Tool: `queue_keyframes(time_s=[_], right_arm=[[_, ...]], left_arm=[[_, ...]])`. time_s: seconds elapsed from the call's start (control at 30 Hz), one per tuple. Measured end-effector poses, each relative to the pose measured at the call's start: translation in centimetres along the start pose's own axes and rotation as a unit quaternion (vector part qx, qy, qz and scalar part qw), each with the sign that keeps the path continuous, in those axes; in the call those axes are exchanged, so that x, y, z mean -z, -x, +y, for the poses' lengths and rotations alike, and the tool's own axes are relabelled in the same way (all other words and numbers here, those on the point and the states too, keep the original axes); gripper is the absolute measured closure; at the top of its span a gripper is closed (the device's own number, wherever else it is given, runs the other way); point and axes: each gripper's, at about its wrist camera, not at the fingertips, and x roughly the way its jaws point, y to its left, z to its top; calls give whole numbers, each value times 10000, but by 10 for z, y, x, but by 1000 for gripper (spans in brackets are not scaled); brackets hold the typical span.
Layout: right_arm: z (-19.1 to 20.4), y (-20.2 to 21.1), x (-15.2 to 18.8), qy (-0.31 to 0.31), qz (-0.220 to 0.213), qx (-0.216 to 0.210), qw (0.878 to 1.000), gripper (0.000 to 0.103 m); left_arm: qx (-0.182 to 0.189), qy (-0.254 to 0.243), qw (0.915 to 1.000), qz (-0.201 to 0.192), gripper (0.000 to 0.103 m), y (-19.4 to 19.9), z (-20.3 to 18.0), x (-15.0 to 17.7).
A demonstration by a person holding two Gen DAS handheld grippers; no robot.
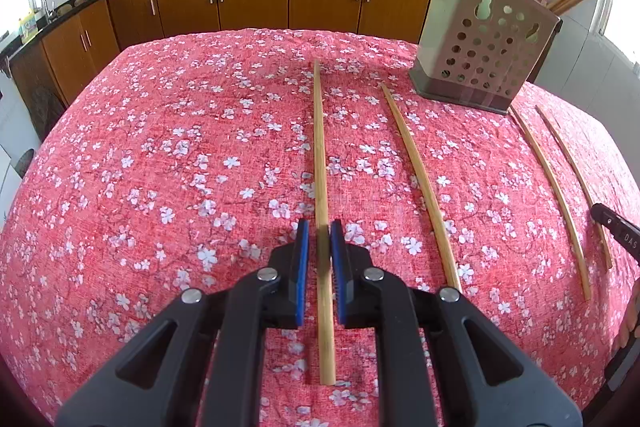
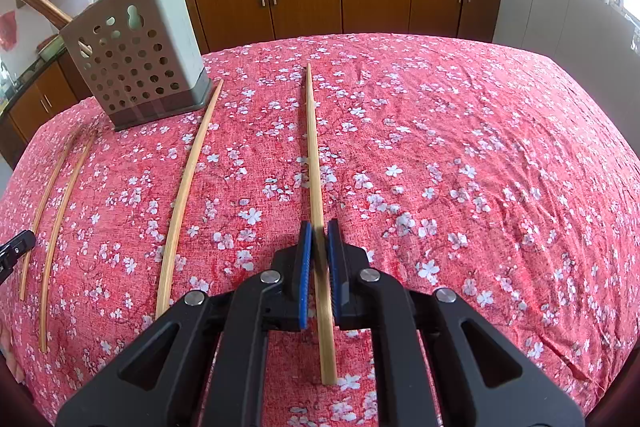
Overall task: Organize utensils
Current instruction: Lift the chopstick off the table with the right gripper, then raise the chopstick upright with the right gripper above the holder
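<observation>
Legible writing: only the letters "DAS" on the black body of the right claw (image 1: 616, 231) at the left view's edge. Left claw (image 1: 320, 259) is clamped on one chopstick (image 1: 320, 147); the right is clamped on another chopstick (image 2: 314, 155). Two loose chopsticks (image 1: 420, 183) lie between them on the floral-clothed counter (image 1: 160, 147). The perforated holder (image 1: 484, 39), sticks inside, stands beyond, nothing blocking it
</observation>
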Motion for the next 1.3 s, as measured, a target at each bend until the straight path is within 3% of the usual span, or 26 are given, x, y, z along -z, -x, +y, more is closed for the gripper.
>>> queue_keyframes(time_s=[0.5,0.63,0.87,1.03,1.3], right_arm=[[0,1,-2,-25,-9,-28,10000,95],[-3,14,-6,-35,-245,-31,9997,95],[-12,64,-29,-143,-1042,-89,9944,95],[-11,98,-46,-242,-1578,-218,9869,95],[-8,117,-59,-313,-1922,-414,9800,95]], left_arm=[[97,47,9999,16,95,-1,6,-1],[170,22,9999,2,95,10,9,1],[344,-8,9982,-483,95,51,9,-11],[497,120,9930,-1068,95,93,10,-32],[690,290,9822,-1722,95,136,9,-60]])
